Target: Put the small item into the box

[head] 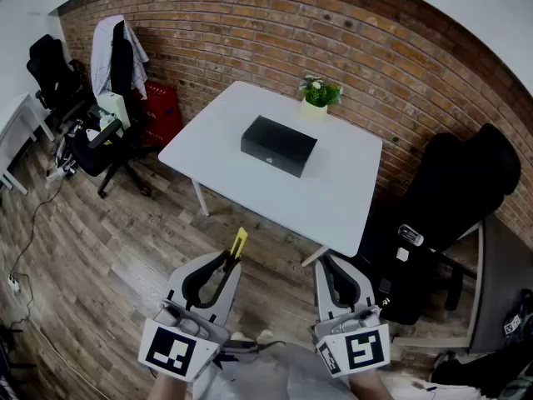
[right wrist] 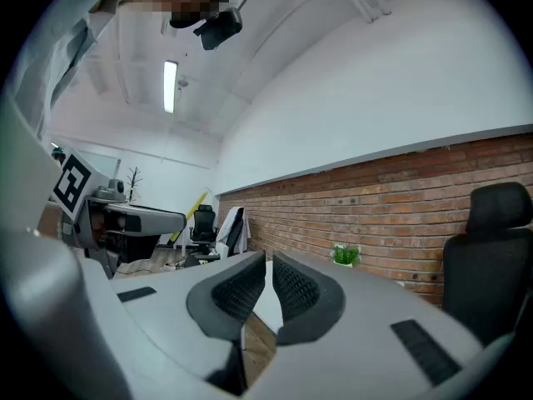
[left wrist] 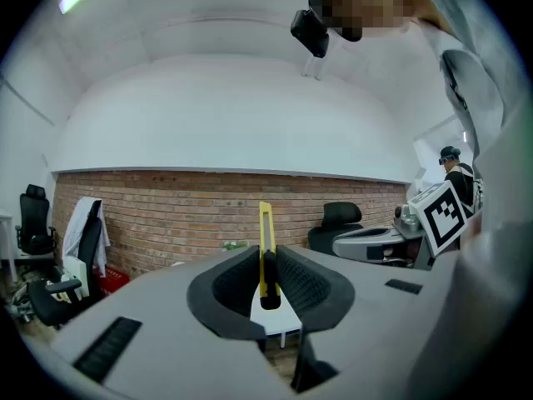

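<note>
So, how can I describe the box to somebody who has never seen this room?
Look for the white table in front of the brick wall. Only two things stand on it: a small potted plant at the far edge and the box near the middle. The box is the low, black, rectangular one.

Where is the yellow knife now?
The yellow knife sits lower left in the head view, clamped in the left tool, over the floor, short of the white table.
</note>
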{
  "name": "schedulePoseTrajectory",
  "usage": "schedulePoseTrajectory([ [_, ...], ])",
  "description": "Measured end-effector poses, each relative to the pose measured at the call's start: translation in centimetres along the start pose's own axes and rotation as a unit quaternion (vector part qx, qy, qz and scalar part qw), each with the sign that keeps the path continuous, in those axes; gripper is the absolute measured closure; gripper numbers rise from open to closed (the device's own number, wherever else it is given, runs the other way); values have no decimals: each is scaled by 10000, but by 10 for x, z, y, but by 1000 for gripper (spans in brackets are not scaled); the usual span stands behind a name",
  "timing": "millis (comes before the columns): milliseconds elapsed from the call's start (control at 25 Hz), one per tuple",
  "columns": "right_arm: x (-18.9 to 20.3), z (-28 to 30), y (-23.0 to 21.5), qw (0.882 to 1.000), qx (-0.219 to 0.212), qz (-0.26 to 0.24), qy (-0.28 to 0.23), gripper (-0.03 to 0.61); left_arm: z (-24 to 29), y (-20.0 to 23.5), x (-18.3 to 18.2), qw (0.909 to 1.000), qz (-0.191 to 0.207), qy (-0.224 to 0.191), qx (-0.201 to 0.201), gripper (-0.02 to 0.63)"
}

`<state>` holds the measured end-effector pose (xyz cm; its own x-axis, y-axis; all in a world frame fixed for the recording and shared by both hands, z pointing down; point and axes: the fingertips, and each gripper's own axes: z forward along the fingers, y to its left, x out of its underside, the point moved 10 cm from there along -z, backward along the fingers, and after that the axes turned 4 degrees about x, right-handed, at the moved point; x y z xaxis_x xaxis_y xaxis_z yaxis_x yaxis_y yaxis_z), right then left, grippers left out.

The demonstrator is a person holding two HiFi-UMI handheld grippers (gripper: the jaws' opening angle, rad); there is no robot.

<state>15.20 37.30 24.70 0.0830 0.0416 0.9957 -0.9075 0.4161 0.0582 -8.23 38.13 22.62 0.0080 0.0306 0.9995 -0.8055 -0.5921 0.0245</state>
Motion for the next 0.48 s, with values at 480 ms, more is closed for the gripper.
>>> schedulePoseTrajectory([
  [480, 1, 2, 3, 10000, 31, -10, 11, 522, 1, 2, -1, 10000, 27, -4, 92, 537],
])
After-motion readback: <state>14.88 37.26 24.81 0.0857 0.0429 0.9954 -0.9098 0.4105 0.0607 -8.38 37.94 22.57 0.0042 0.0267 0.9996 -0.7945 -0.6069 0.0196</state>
